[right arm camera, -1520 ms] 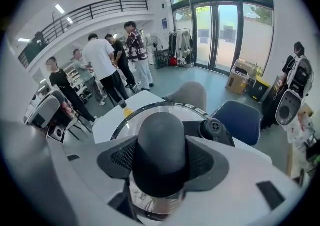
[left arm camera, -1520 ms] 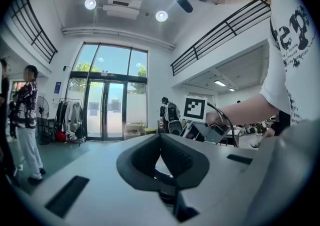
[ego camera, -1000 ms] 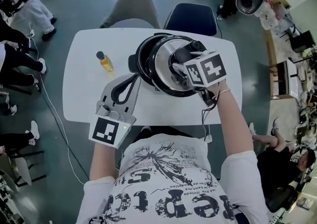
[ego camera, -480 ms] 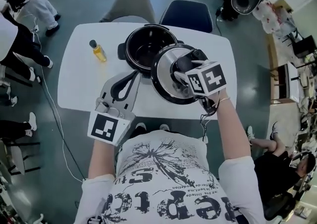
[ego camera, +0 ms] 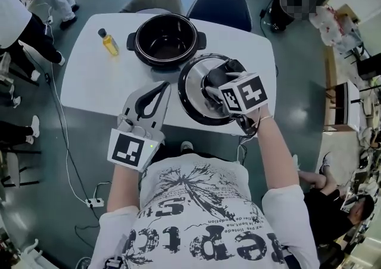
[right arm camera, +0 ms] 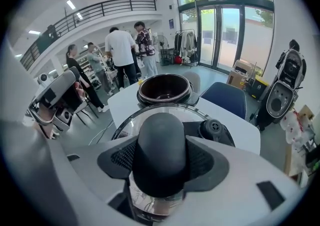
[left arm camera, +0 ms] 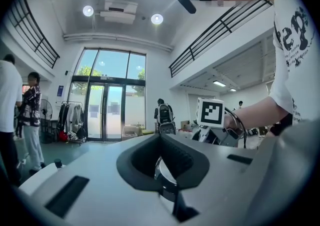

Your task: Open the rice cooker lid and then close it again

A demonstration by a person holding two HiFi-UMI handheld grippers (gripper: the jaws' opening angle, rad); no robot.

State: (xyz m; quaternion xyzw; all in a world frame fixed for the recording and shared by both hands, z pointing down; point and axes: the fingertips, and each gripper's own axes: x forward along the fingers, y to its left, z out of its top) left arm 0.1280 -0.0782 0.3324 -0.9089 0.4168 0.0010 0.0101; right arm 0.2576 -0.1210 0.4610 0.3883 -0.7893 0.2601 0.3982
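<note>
Right gripper (ego camera: 215, 89) clamped on knob (right arm camera: 161, 145) of lid (ego camera: 193, 92). Lid off, near front edge of table (ego camera: 89, 77), beside open pot (ego camera: 166, 38). Left gripper (ego camera: 156, 94) jaws together, empty.

Risks:
- My grip slips on round knob: lid tilts, drops.
- Rim lands off-centre on pot: lid jams.
</note>
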